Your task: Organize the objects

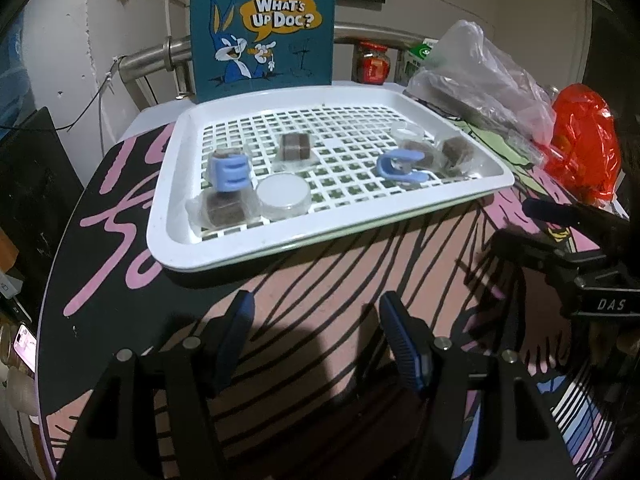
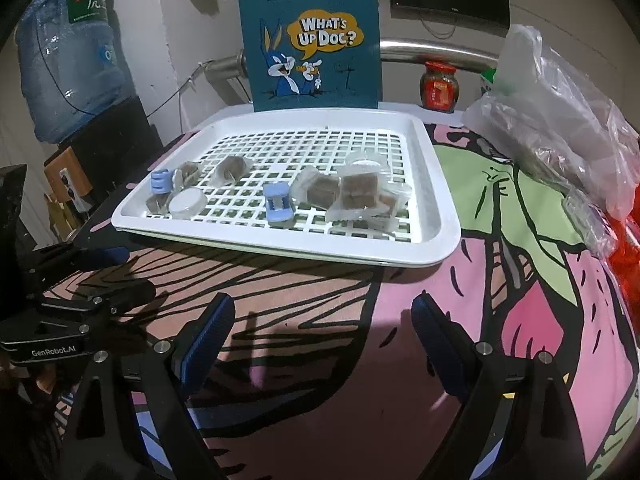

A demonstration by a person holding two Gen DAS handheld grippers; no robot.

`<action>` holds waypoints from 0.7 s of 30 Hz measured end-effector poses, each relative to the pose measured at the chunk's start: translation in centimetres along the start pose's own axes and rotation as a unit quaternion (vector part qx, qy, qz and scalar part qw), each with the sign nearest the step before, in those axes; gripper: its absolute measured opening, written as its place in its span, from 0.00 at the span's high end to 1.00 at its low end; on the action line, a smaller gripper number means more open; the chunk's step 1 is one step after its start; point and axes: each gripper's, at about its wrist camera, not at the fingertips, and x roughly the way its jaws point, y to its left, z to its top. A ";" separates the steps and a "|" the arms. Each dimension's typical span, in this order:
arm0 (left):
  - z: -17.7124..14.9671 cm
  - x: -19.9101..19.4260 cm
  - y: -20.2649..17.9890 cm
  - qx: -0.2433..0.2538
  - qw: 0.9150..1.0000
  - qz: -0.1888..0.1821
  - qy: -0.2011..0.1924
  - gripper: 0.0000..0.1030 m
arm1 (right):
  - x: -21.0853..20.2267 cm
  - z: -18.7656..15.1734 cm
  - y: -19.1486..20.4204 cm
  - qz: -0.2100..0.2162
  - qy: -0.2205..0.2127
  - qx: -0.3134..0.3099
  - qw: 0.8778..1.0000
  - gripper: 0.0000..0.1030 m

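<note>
Behind blue clip [image 2: 162, 181], wrapped cubes [image 2: 188, 171] half hidden, both grippers' jaws wide.

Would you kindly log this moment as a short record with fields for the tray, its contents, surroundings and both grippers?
tray: white slotted tray on the printed tablecloth
contents: two blue clips, a round lidded tub, several wrapped brown cubes
behind tray: teal bag, red-lidded jar
right of tray: clear plastic bags
left gripper: open, holding nothing, short of the tray
right gripper: open, holding nothing, short of the tray
</note>
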 end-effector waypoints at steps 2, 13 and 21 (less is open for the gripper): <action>0.0 0.2 0.0 0.000 1.000 0.002 0.004 0.38 | 0.1 0.0 -0.1 0.000 0.004 0.002 1.000 0.12; -0.2 0.9 -0.5 0.011 1.000 0.016 0.024 0.38 | 1.2 -0.2 -0.2 -0.012 0.037 0.007 0.999 0.12; -0.2 1.0 -0.4 0.010 0.999 0.016 0.027 0.32 | 2.0 -0.5 -0.3 -0.026 0.065 0.010 0.997 0.12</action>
